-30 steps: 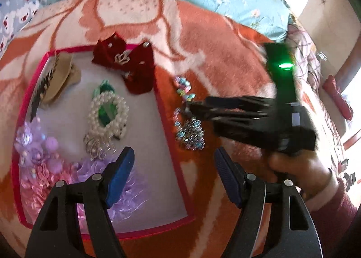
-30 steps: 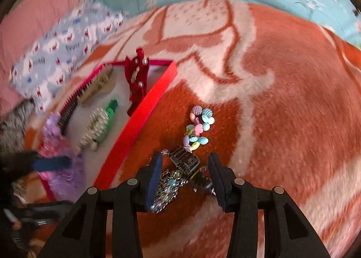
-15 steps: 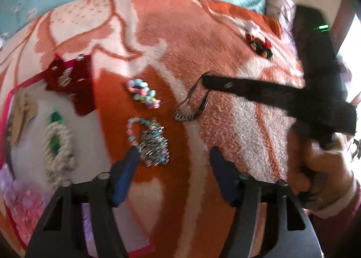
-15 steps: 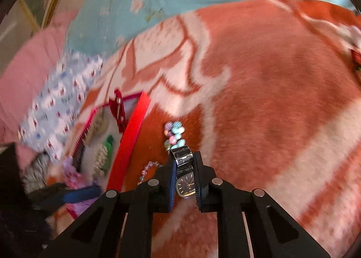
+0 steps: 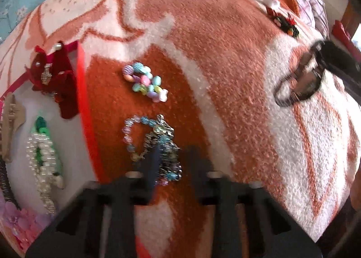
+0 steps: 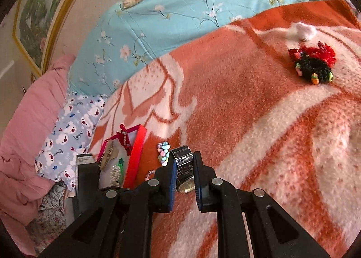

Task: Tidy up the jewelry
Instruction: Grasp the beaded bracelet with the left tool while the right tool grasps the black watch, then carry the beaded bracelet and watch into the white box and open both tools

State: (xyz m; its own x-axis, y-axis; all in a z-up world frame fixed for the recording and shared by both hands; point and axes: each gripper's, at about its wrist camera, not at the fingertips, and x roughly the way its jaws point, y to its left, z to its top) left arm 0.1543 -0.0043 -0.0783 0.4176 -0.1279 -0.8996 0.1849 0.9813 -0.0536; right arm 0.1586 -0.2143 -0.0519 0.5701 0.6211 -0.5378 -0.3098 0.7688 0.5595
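Bed, orange-white blanket (image 6: 259, 122): red tray (image 6: 135, 158), pastel bead bracelet (image 5: 145, 84), crystal bracelet (image 5: 144, 138), red-black hair tie (image 6: 313, 67) lying on it.

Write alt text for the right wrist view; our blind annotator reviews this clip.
The right gripper is shut on a metal-band wristwatch, above an orange-and-white blanket. Left of it sits a red-rimmed tray of hair accessories, with a pastel bead bracelet between.

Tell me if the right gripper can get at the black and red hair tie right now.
Probably not yet: the right gripper is shut on the watch, so its jaws are occupied. The blanket toward the hair tie looks bare.
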